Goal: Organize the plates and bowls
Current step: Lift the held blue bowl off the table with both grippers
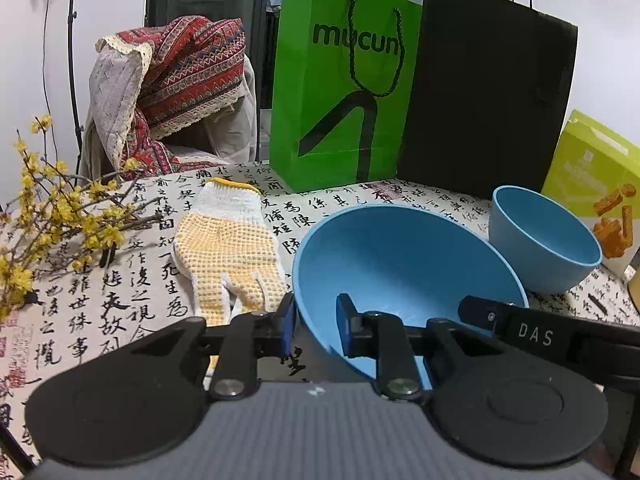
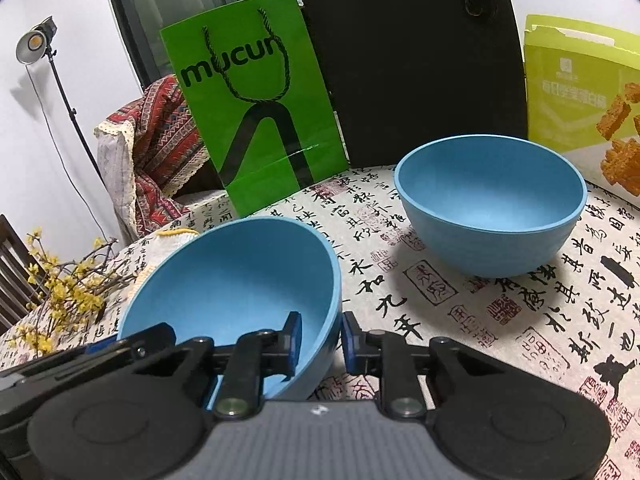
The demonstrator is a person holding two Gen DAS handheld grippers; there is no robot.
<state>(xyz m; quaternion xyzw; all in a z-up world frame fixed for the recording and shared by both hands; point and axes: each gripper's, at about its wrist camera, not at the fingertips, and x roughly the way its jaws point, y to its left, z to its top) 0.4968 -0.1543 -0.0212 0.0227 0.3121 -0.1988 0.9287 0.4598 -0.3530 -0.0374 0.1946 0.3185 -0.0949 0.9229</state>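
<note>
A blue bowl [image 1: 400, 264] [image 2: 240, 272] is tilted over the calligraphy-print tablecloth [image 2: 500, 340], and both grippers hold it. My left gripper [image 1: 316, 330] is shut on the bowl's left rim, one pad outside the wall and one inside. My right gripper [image 2: 322, 340] is shut on the opposite right rim in the same way. In the left wrist view one black finger [image 1: 480, 314] of the right gripper reaches over the bowl's far edge. A second blue bowl [image 1: 548, 236] [image 2: 492, 208] stands upright on the cloth to the right, apart from both grippers.
A dotted work glove [image 1: 228, 248] lies left of the held bowl, beside yellow flower branches [image 1: 52, 220]. A green paper bag [image 1: 344, 92], a black bag [image 1: 488, 92] and a yellow-green snack box [image 1: 592, 172] stand at the back. A cloth-draped chair [image 1: 180, 80] is behind the table.
</note>
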